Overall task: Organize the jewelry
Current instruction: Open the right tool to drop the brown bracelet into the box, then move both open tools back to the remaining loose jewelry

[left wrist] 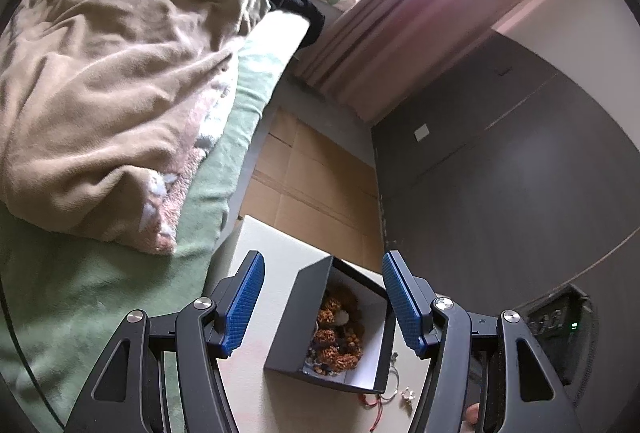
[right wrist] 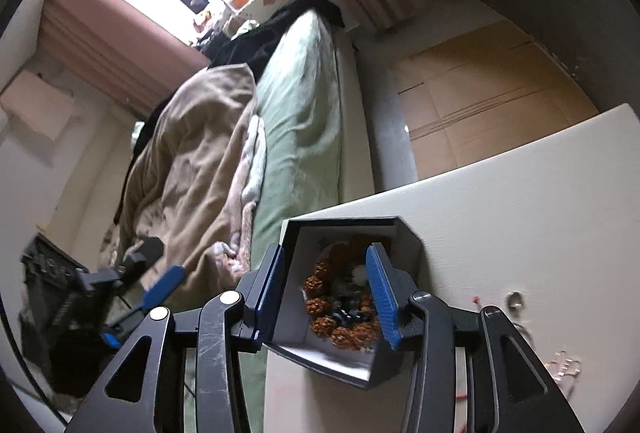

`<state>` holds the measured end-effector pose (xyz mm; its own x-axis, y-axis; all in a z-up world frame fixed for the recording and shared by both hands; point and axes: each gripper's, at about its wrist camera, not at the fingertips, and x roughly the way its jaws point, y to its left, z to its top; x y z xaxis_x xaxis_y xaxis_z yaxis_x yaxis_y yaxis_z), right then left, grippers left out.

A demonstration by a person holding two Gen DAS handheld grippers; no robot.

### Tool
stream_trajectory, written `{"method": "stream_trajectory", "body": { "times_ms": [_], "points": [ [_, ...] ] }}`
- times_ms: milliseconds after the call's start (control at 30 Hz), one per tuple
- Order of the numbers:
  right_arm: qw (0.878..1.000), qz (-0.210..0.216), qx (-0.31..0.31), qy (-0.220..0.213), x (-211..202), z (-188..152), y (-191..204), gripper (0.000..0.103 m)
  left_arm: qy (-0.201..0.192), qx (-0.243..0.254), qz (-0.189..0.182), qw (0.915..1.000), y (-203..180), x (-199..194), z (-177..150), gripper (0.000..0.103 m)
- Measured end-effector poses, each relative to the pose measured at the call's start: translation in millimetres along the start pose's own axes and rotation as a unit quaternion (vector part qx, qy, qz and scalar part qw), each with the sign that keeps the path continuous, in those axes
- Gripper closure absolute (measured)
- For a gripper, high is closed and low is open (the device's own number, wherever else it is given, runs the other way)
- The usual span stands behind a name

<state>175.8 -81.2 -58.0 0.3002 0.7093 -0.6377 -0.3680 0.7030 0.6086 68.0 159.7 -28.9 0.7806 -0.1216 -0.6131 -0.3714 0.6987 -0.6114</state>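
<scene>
A dark open box [left wrist: 298, 317] with a white inside stands on the white table [left wrist: 264, 245]. It holds a brown beaded bracelet [left wrist: 338, 333]. My left gripper [left wrist: 323, 307] is open and empty, above and in front of the box. In the right wrist view my right gripper [right wrist: 326, 297] is open over the same box [right wrist: 404, 245], one finger outside its left wall, the other inside above the bracelet [right wrist: 344, 329]. Loose jewelry lies on the table: a ring [right wrist: 515, 299], a thin chain [right wrist: 564, 367], a red cord [left wrist: 376, 407].
A bed with a green sheet [left wrist: 224, 169] and a tan blanket [left wrist: 120, 81] runs along the table's left side. Flattened cardboard [left wrist: 312, 185] covers the floor beyond the table. A dark wall [left wrist: 500, 173] stands at the right. The left gripper shows in the right wrist view [right wrist: 160, 291].
</scene>
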Motion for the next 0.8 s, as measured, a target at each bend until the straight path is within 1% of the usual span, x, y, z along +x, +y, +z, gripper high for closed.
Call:
{"method": "stream_trajectory", "body": {
  "times_ms": [67, 133, 200, 267, 400, 500, 600, 733, 800],
  "points": [
    [1.0, -0.004, 0.0, -0.005, -10, 0, -4, 0.059, 0.004, 0.009, 0.0, 0.9999, -5, 2, -3, 0.041],
    [1.0, -0.008, 0.002, -0.014, -27, -1, -11, 0.055, 0.01, 0.017, -0.002, 0.9998, -11, 5, -6, 0.041],
    [0.999, -0.019, 0.01, -0.027, -43, -2, -21, 0.035, 0.018, 0.024, -0.005, 0.9995, -17, 9, -10, 0.041],
    [0.999, -0.029, 0.022, -0.04, -56, -4, -31, 0.024, 0.027, 0.036, -0.007, 0.999, -26, 14, -15, 0.041],
    [0.998, -0.037, 0.041, -0.033, -69, -9, -50, 0.024, 0.045, 0.062, -0.013, 0.997, -43, 23, -27, 0.041],
    [0.997, -0.055, 0.047, -0.029, -78, -17, -61, 0.024, 0.058, 0.085, -0.012, 0.9946, -56, 28, -39, 0.041],
    [0.995, -0.075, 0.061, -0.025, -85, -19, -72, 0.024, 0.073, 0.113, -0.013, 0.9908, -71, 34, -54, 0.041],
    [0.994, -0.081, 0.068, -0.03, -97, -26, -81, 0.024, 0.088, 0.152, -0.012, 0.9844, -91, 42, -71, 0.041],
    [0.993, -0.093, 0.071, -0.025, -101, -30, -86, 0.024, 0.094, 0.165, -0.013, 0.9816, -99, 45, -79, 0.041]
  ]
}}
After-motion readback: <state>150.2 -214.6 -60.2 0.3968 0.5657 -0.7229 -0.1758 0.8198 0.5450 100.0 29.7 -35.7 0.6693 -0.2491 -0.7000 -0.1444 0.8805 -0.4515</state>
